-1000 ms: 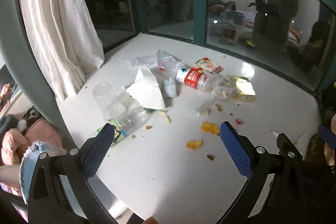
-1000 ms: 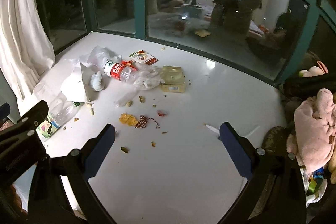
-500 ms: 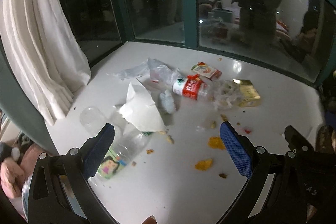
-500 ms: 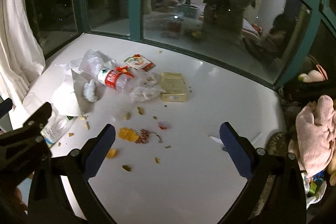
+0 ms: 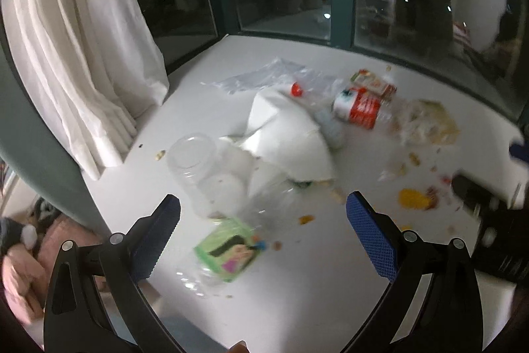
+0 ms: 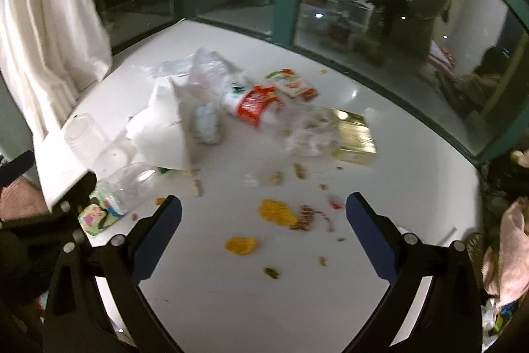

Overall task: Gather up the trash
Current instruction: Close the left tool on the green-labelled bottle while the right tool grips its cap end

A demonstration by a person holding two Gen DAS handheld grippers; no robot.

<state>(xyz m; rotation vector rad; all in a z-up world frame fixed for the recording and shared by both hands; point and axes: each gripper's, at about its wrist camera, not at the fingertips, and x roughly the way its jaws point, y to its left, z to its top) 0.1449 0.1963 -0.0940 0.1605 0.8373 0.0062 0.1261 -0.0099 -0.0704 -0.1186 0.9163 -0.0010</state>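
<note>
white glossy window ledge [image 5: 205, 108] [image 6: 380, 187], bounded by teal-framed dark glass; white gathered curtain [image 5: 76, 55] [image 6: 43, 48] at its left end.

left gripper [image 5: 263, 229]: black arms, blue textured pads, spread wide, holding nothing, above the near edge of the ledge. between its fingers in the left wrist view lies a clear crushed plastic bottle with a green cartoon label [image 5: 228, 248] [image 6: 115, 197], on its side.

right gripper [image 6: 263, 227]: same build, blue pads spread wide, empty, above a patch of scattered orange peel scraps [image 6: 276, 212] [image 5: 411, 199] and small crumbs.

trash, all on the ledge:
- clear plastic cup [image 5: 195, 161] [image 6: 86, 134], tipped over, just beyond the green-label bottle.
- white crumpled paper sheet [image 5: 291, 134] [image 6: 162, 128], tented, at the middle of the heap, touching the cup area and overlapping the bottle's far end.
- clear thin plastic bag [image 5: 261, 76] [image 6: 205, 68], behind the paper.
- clear water bottle with a red-and-white label [image 5: 358, 108] [image 6: 254, 105], on its side, right of the paper.
- small red-and-green printed sachet [image 5: 373, 83] [image 6: 292, 83], just behind that bottle.
- flat gold-coloured foil packet [image 6: 353, 138] [image 5: 433, 121], near the right of the heap, partly under crinkled clear wrap.

both views are motion-blurred; fine print unreadable.
</note>
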